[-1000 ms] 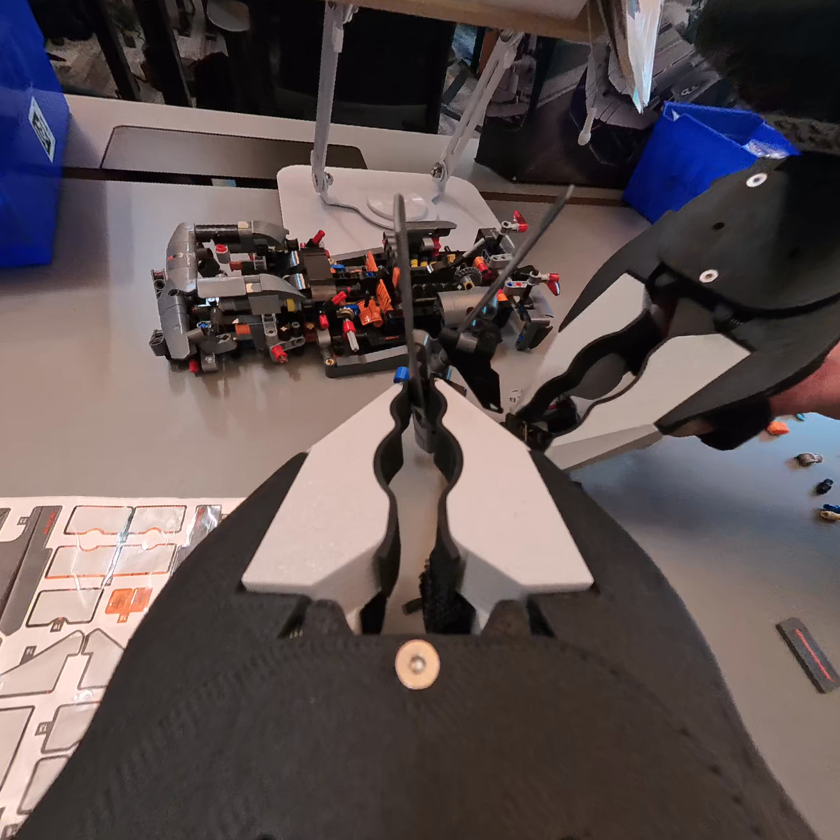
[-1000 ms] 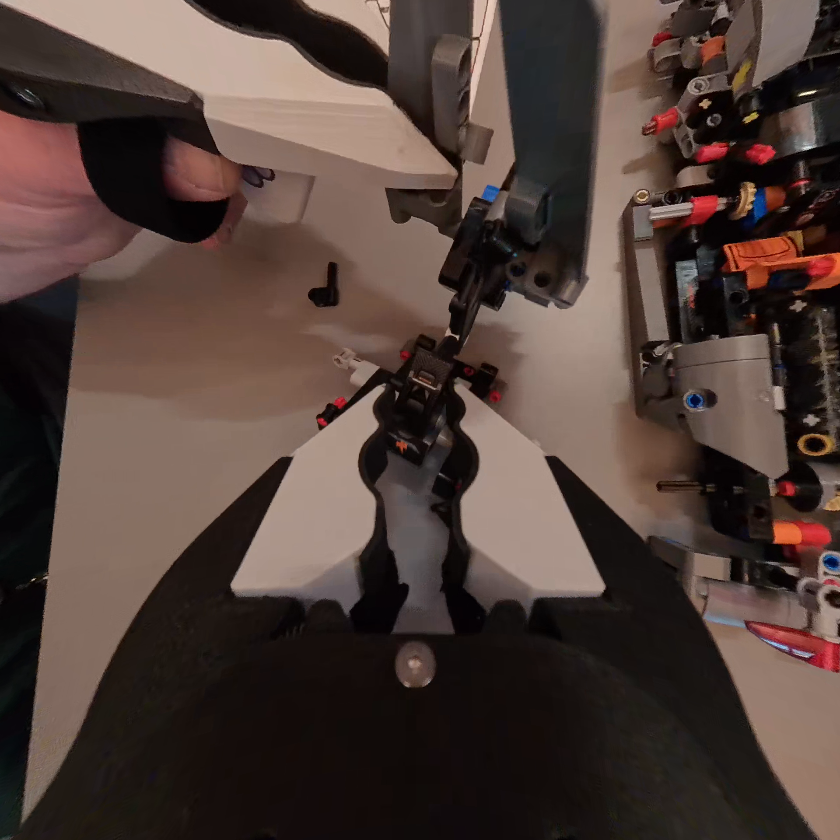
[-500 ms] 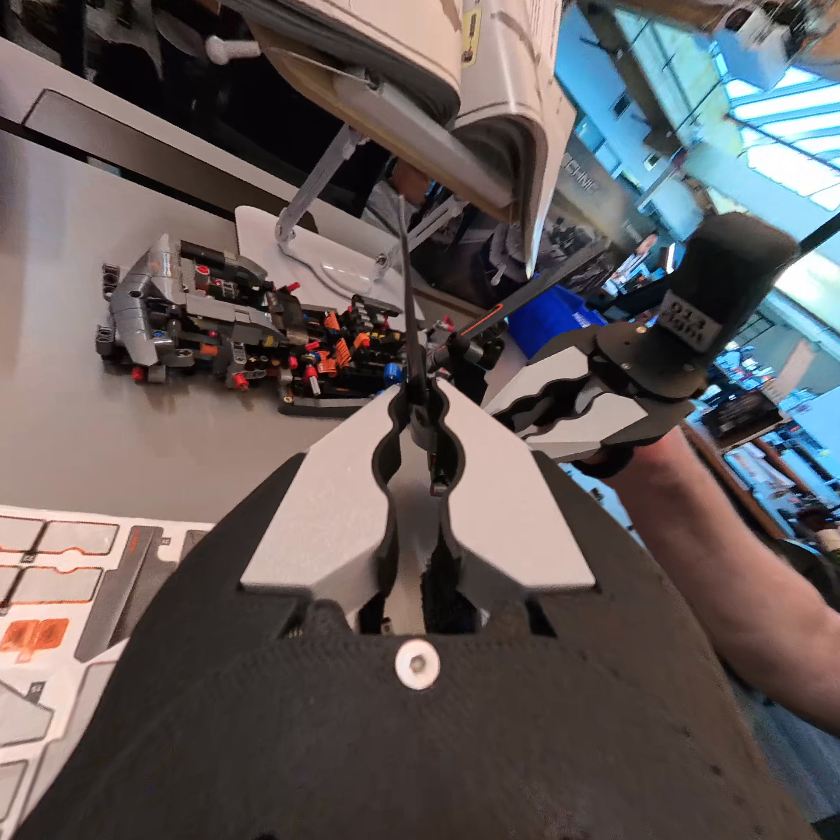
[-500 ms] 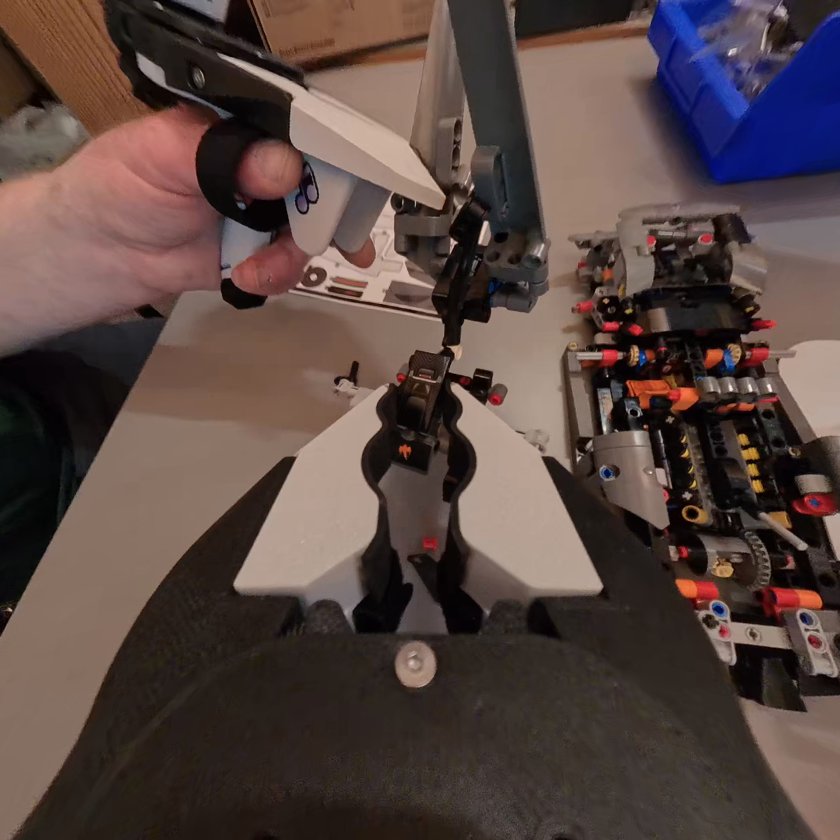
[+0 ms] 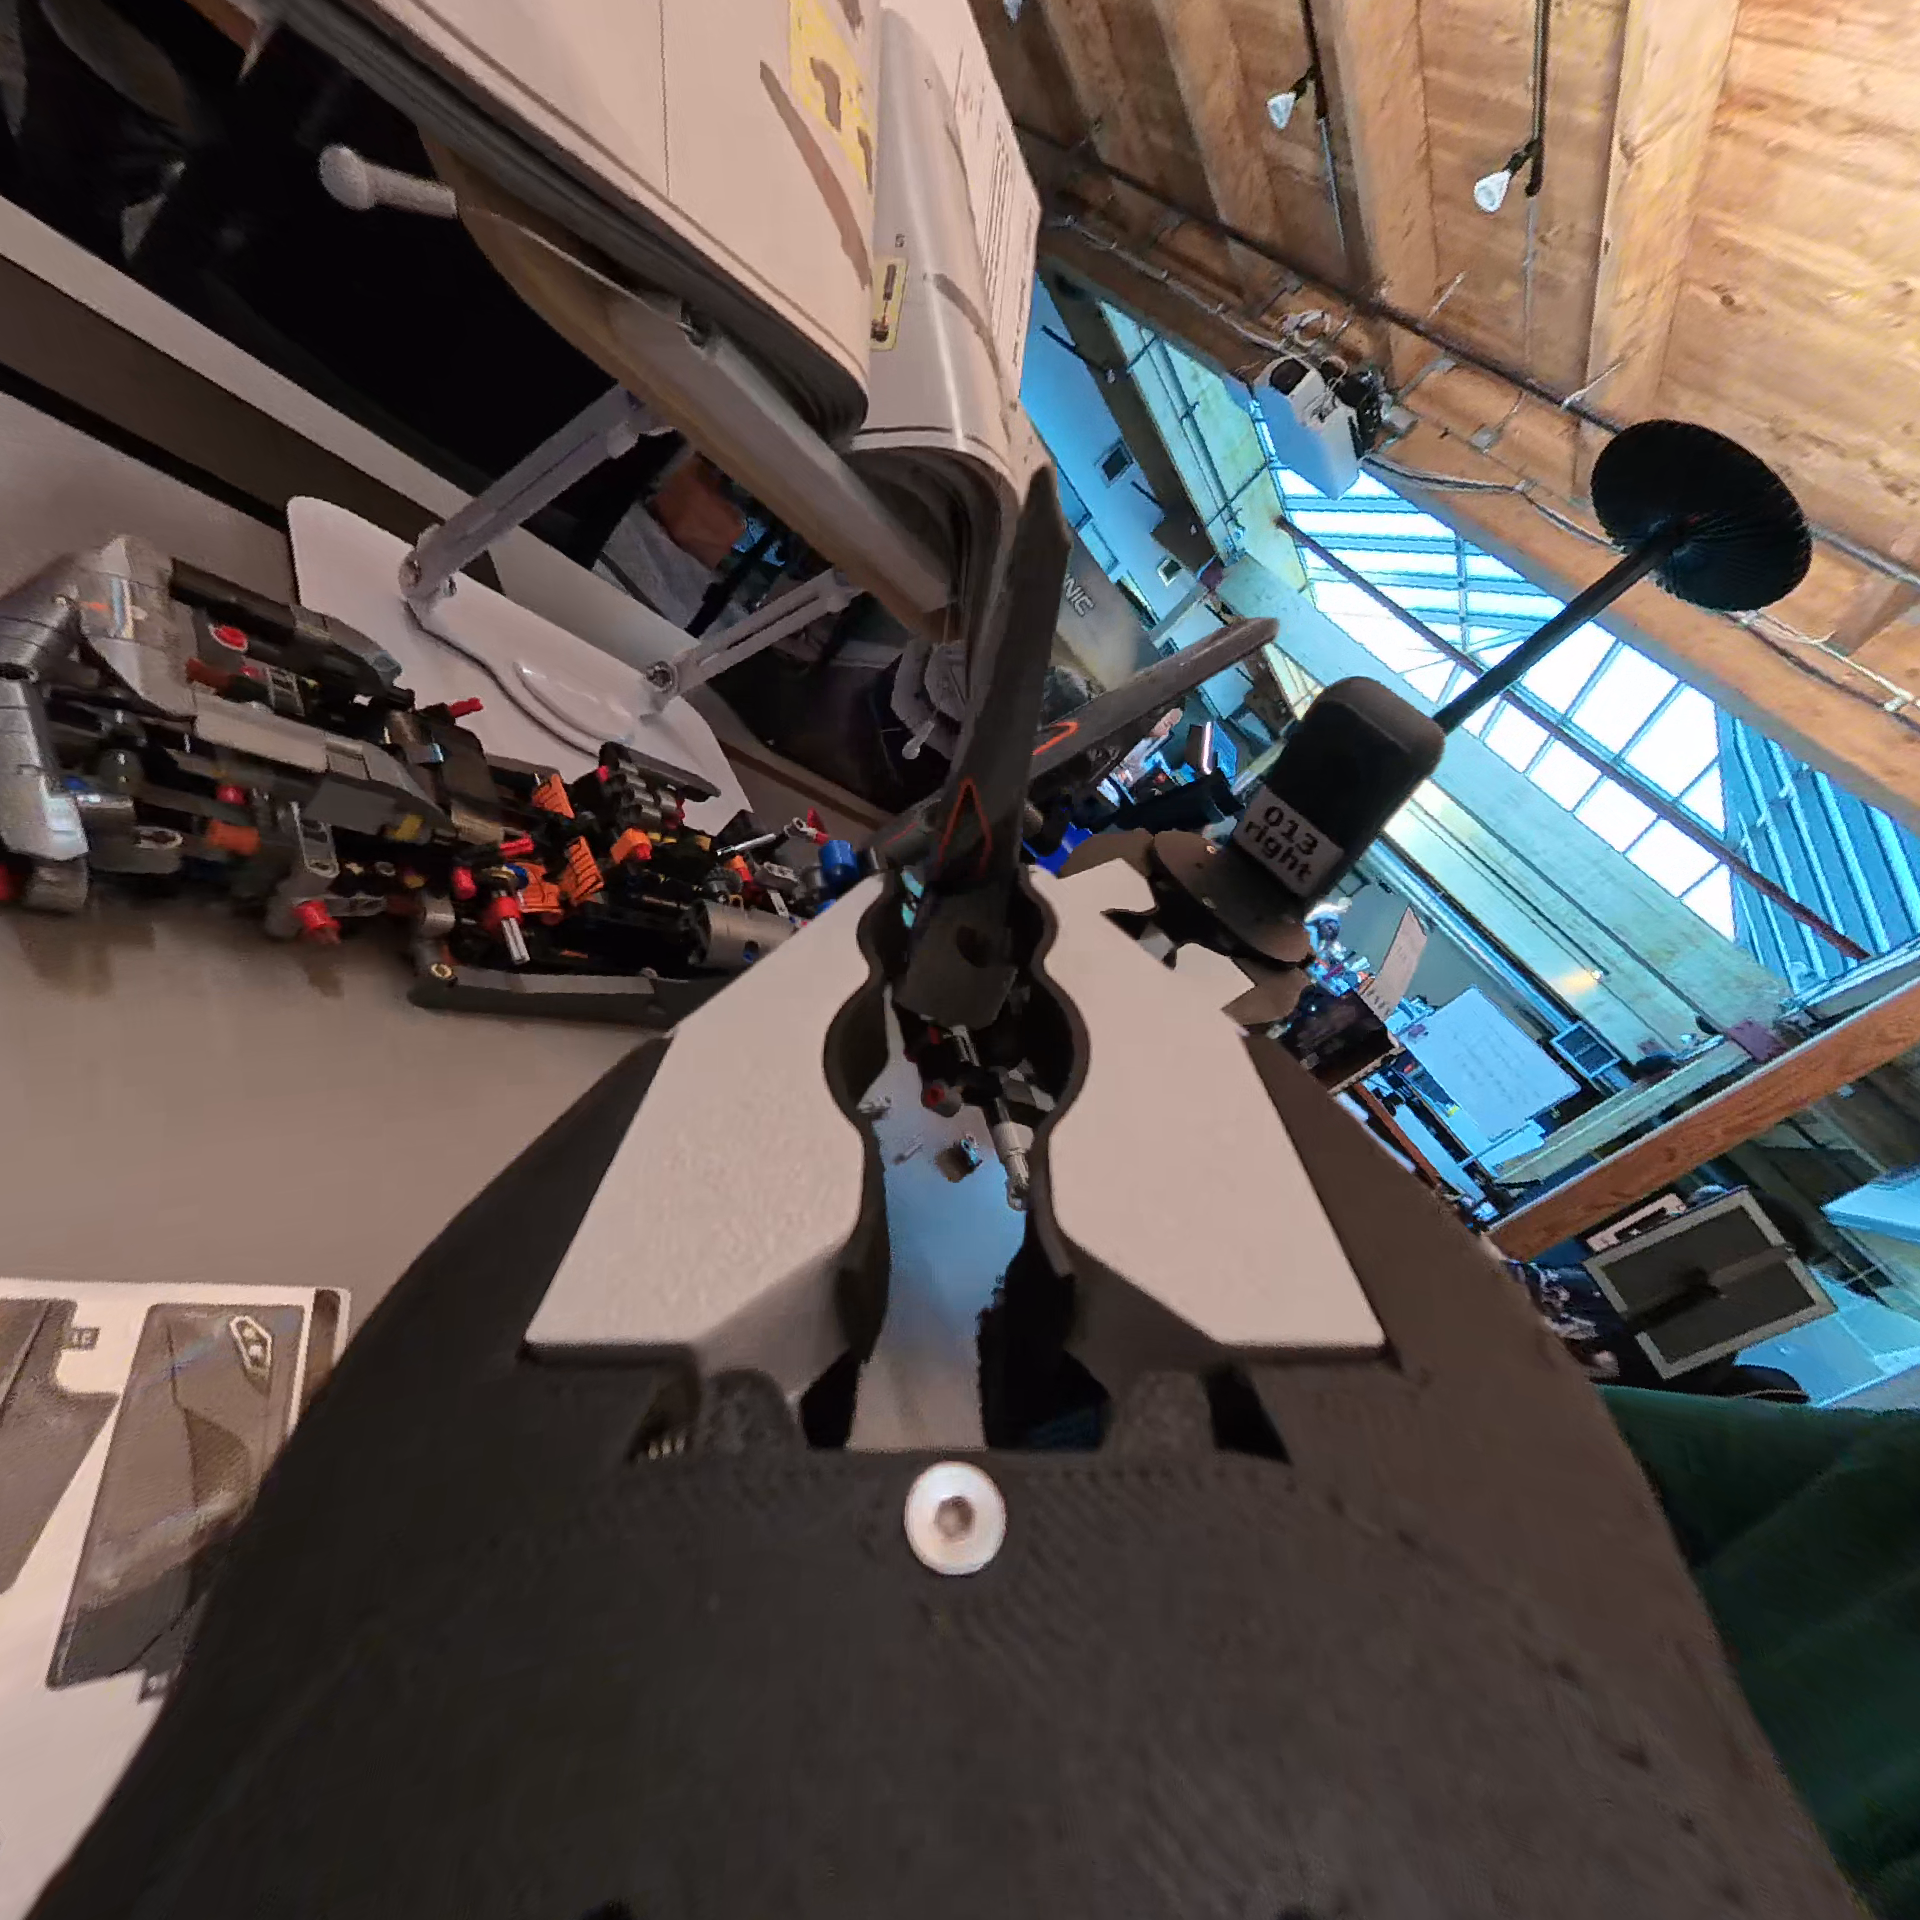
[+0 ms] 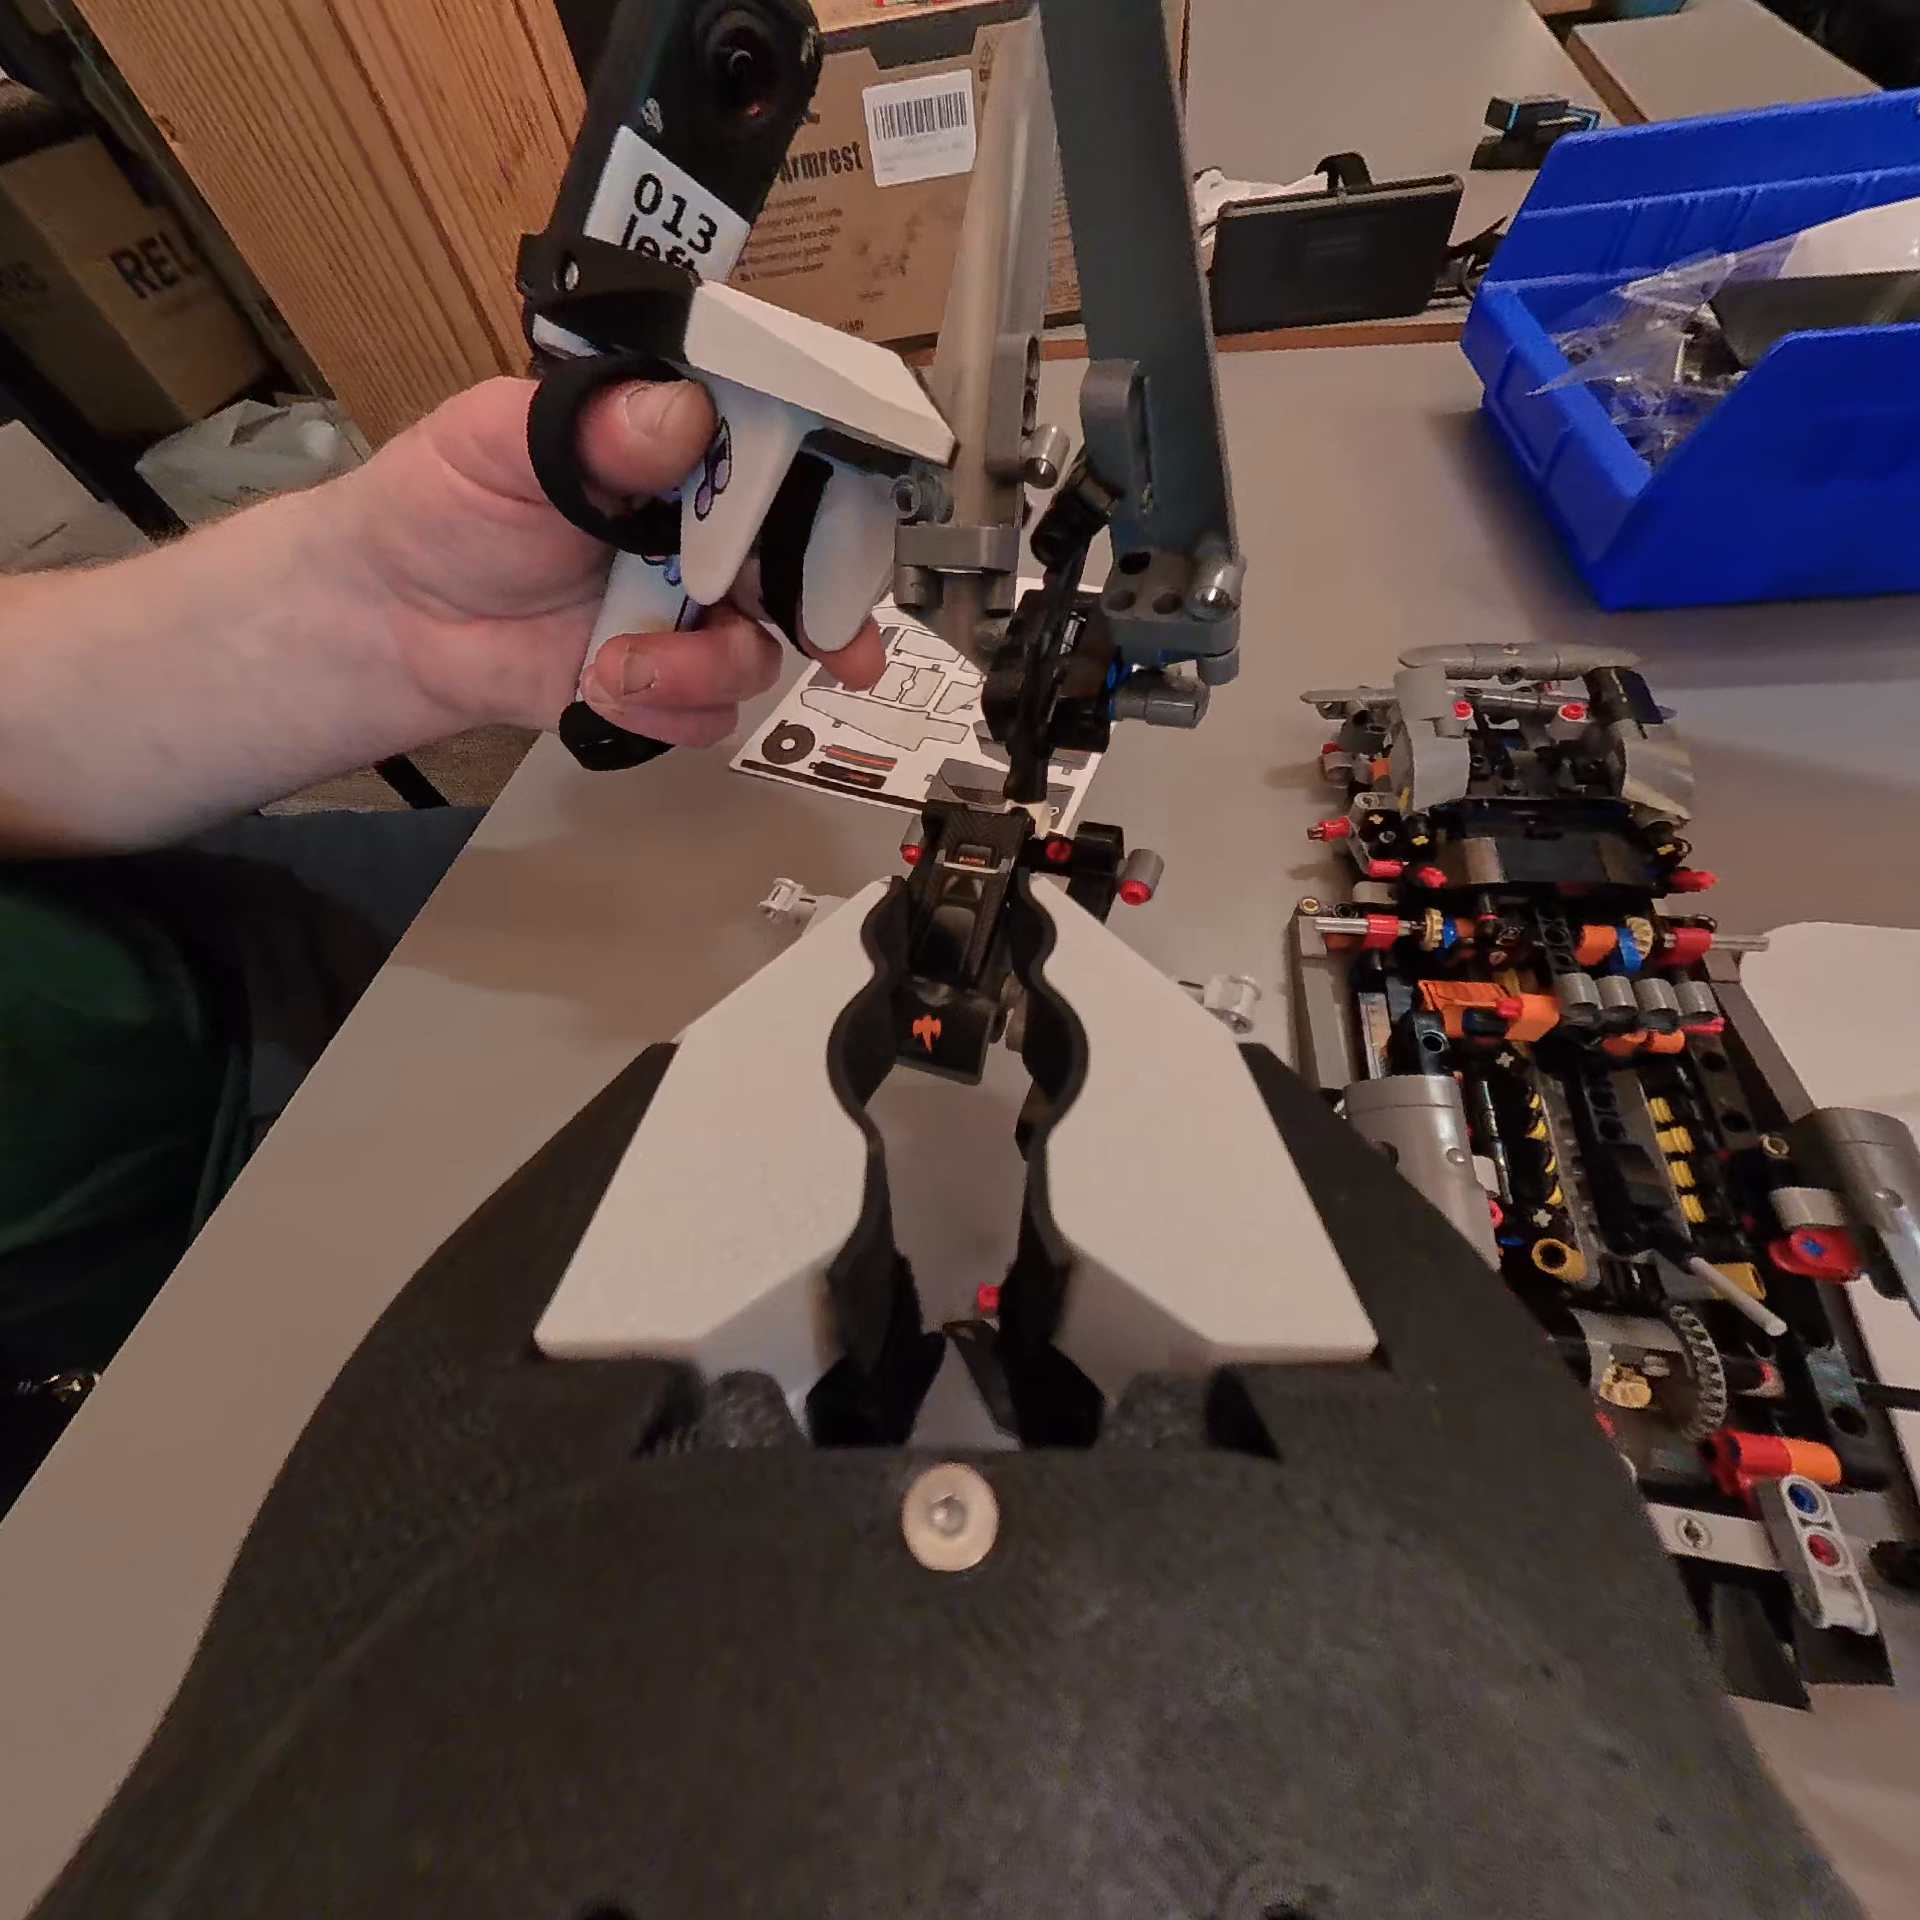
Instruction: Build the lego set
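My right gripper (image 6: 961, 894) is shut on a black lego sub-assembly (image 6: 951, 966) with an orange emblem and red pins. A thin black link (image 6: 1039, 717) joins it to a raised assembly of a dark grey panel (image 6: 1132, 260) and a light grey panel (image 6: 997, 312). In the left wrist view that dark panel (image 5: 997, 675) stands between the fingers of my left gripper (image 5: 961, 894). The jaws are spread, and a sliver of background shows between the left pad and the panel. The left gripper's fingers (image 6: 894, 416) reach the light grey panel from the left. The right gripper's body (image 5: 1216, 894) shows just beyond.
The half-built lego car (image 6: 1558, 1039) lies on the grey table (image 6: 623, 987) to the right; it also shows in the left wrist view (image 5: 364, 831). A sticker sheet (image 6: 904, 707), loose white pins (image 6: 784, 896) and a blue bin (image 6: 1714, 364) are around. An instruction book on a stand (image 5: 779, 260) hangs above. The left gripper's tips are roughly 8 centimeters from the right gripper's.
Both grippers have risen and tilted up with the assembly. The left jaws, earlier pinched on the edge-on panel, have spread, and the panel has turned face-on between them. The right grasp is unchanged.
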A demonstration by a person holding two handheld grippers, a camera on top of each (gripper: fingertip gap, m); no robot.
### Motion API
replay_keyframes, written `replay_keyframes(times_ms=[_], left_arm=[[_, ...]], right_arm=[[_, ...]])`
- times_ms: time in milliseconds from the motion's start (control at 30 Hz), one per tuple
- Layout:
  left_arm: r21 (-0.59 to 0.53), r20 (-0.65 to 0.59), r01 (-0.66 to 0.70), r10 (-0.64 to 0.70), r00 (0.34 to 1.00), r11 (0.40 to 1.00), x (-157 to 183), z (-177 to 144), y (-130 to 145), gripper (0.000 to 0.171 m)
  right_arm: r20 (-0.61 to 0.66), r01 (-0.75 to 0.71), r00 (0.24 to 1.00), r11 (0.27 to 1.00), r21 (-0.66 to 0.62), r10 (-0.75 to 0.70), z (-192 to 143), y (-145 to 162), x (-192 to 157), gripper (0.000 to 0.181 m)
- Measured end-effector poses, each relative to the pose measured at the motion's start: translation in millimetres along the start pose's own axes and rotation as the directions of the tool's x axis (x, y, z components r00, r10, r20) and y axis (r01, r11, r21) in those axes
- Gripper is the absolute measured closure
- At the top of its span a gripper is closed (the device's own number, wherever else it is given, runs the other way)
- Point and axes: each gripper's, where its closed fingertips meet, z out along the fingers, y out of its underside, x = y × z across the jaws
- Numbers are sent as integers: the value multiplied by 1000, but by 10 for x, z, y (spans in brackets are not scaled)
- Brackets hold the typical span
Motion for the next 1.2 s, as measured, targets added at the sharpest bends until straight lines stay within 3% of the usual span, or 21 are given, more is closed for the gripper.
replay_keyframes(times_ms=[167, 433, 533, 600, 667, 733, 833, 900, 1000, 1200], left_arm=[[-44, 47, -135, 137, 989, 990, 55, -19, -2, 157], [-57, 65, -214, 218, 974, 975, 136, -22, -10, 161], [-93, 105, -325, 334, 937, 941, 183, -12, -7, 161], [-121, 133, -450, 463, 876, 885, 259, 4, -10, 162], [-180, 168, -582, 608, 776, 793, 312, 24, 5, 162], [-273, 194, -705, 755, 626, 655, 334, 42, 46, 162], [-374, 201, -790, 874, 443, 486, 344, 71, 104, 162], [-429, 194, -820, 925, 325, 378, 340, 82, 144, 162], [-514, 145, -842, 984, 101, 162, 339, 95, 217, 163], [-589, -24, -771, 959, -284, -243, 385, 127, 365, 163]], right_arm=[[4, 11, 1000, 1000, 0, -11, -50, -21, -4, 164], [24, -2, 1000, 1000, 17, 2, -85, -67, -31, 164], [21, -4, 1000, 1000, 7, 4, -81, -69, -37, 164], [13, -15, 1000, 1000, 3, 15, -88, -75, -29, 165], [16, -25, 1000, 1000, -4, 25, -99, -74, -30, 165], [16, -35, 999, 999, -6, 35, -107, -74, -24, 165], [22, -46, 999, 999, -13, 46, -100, -66, -33, 165], [26, -56, 998, 998, -20, 57, -93, -57, -40, 165], [36, -74, 997, 997, -25, 75, -95, -58, -54, 165], [80, -105, 991, 994, -4, 105, -119, -116, -114, 165]])
